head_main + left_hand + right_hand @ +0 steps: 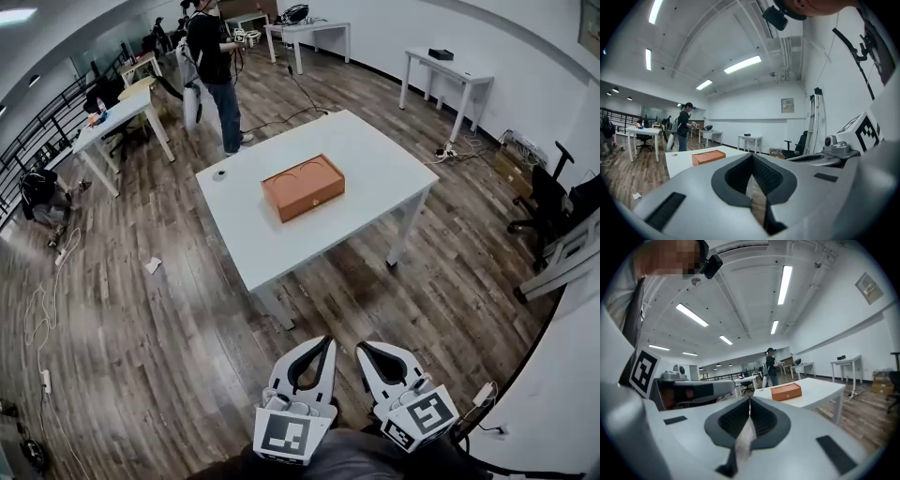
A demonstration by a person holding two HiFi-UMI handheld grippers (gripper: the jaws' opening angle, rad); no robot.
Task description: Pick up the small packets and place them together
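Head view: the left gripper [329, 341] and right gripper [360, 348] sit side by side at the bottom edge, both with their tips pressed together and nothing between them. They point toward a white table [375, 159] that stands well apart from them across bare wooden floor. No packets can be made out. An orange box [303, 187] lies closed near the table's middle, so its contents are hidden. A small round thing [219, 174] sits near the table's far left corner. Beyond the table a person [214, 56] stands, another person [42, 192] crouches at the left by the railing, and a paper scrap [153, 265] lies on the floor. A black chair [544, 202] stands at the right.

Left gripper view: the left gripper [752, 155] is closed on nothing. The box [708, 156] on the table [679, 161] shows to the left of the tips, far ahead, with the standing person [684, 132] behind it.

Right gripper view: the right gripper [750, 399] is likewise closed and empty. The box [786, 391] lies ahead to the right on the table [820, 390], with the person [770, 366] beyond it.
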